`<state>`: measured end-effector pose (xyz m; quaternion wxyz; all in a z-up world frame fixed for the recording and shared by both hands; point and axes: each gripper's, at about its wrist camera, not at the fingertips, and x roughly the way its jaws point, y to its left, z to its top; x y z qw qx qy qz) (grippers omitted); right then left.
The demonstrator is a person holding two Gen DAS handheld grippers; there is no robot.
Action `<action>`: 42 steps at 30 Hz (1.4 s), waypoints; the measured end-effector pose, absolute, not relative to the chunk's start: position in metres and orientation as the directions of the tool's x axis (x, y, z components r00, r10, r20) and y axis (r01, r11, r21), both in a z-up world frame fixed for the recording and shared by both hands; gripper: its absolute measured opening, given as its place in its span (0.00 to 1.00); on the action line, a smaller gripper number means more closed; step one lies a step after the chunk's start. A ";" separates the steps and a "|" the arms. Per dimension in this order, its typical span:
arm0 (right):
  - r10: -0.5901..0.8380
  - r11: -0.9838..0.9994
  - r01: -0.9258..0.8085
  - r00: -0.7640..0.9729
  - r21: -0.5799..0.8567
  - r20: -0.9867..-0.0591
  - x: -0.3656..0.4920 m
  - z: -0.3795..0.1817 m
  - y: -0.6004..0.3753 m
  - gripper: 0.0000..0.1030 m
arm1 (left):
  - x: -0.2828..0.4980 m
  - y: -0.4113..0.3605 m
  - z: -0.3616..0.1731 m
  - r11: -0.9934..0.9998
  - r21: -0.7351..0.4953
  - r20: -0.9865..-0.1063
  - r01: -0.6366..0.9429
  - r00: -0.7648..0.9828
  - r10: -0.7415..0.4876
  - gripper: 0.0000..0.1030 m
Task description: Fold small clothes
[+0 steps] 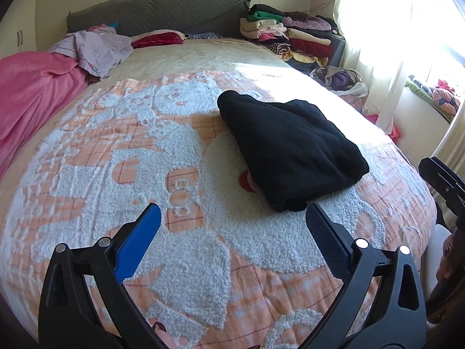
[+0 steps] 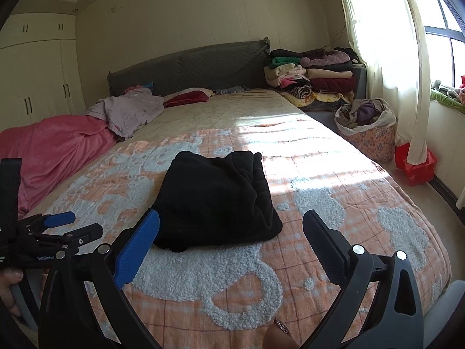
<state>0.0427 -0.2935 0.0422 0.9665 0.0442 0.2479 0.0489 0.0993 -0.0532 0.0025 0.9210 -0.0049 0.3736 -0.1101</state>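
A black garment (image 1: 290, 148) (image 2: 215, 197) lies folded into a thick bundle on the orange and white bedspread (image 1: 116, 160) (image 2: 334, 174). My left gripper (image 1: 232, 212) hovers open just in front of its near edge, nothing between the blue pads. My right gripper (image 2: 232, 218) is open too, a little short of the bundle's near right corner, touching nothing. In the right wrist view the left gripper (image 2: 78, 225) shows at the left, held by a hand. At the right edge of the left wrist view, a black finger (image 1: 441, 174) of the right gripper is visible.
Folded clothes are stacked (image 1: 290, 32) (image 2: 314, 72) at the bed's far right corner. A flowered basket (image 2: 366, 133) of clothes and a red bag (image 2: 415, 165) stand on the floor by the curtain. A pink blanket (image 1: 29, 93) and a lilac garment (image 1: 96, 46) lie far left.
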 end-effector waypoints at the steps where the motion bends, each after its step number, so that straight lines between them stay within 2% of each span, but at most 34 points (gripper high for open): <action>1: 0.115 0.992 -0.073 0.873 0.107 -0.474 0.039 0.042 -0.291 0.96 | 0.096 -0.052 -0.001 0.975 -0.093 -0.688 0.202 0.695 -0.210 0.91; 5: 0.091 0.995 -0.058 0.867 0.081 -0.489 0.027 0.031 -0.282 0.96 | 0.090 -0.047 -0.012 0.977 -0.098 -0.702 0.190 0.683 -0.203 0.91; 13: 0.077 0.996 -0.030 0.807 0.089 -0.585 0.024 -0.009 -0.271 0.96 | 0.090 -0.041 -0.024 0.977 -0.126 -0.711 0.174 0.670 -0.211 0.91; 42: 0.088 0.995 -0.047 0.804 0.084 -0.588 0.027 -0.008 -0.260 0.96 | 0.091 -0.037 -0.029 0.984 -0.105 -0.725 0.142 0.666 -0.174 0.91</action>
